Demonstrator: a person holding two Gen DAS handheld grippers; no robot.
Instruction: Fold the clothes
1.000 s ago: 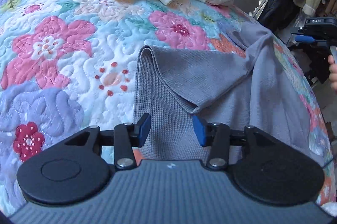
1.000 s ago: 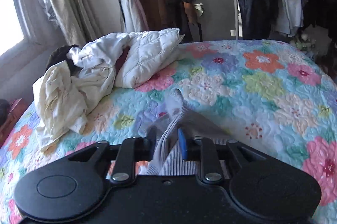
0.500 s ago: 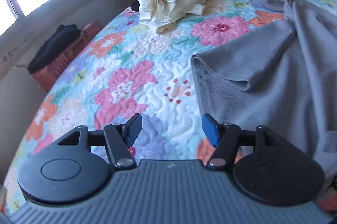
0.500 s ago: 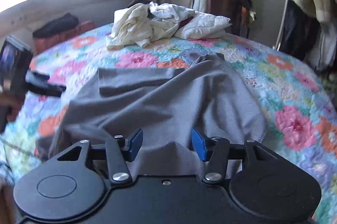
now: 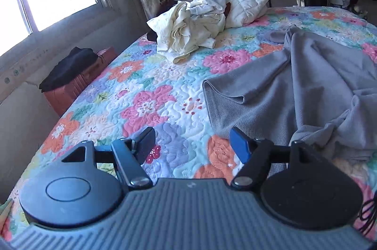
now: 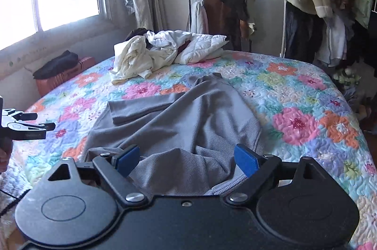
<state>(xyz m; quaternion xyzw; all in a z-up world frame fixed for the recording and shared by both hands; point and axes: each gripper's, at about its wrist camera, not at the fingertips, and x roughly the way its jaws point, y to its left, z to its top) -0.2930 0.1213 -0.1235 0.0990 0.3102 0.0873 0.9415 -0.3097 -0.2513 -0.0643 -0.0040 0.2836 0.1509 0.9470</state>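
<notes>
The left tool (image 5: 192, 144) hangs over the bed's floral quilt (image 5: 146, 106), its jaws opening and fairly wide, with only quilt showing between the blue pads. The grey waffle-knit garment (image 5: 294, 90) lies crumpled ahead and to the right of it, one folded edge turned toward the tool, not touching it. The right tool (image 6: 186, 159) stands over the near end of the same garment (image 6: 188, 122), its jaws opening very wide; the cloth lies under the gap, and neither pad presses on it. Well beyond both tools sits a heap of cream clothes (image 6: 150, 54) and a white quilted jacket (image 6: 202, 47).
</notes>
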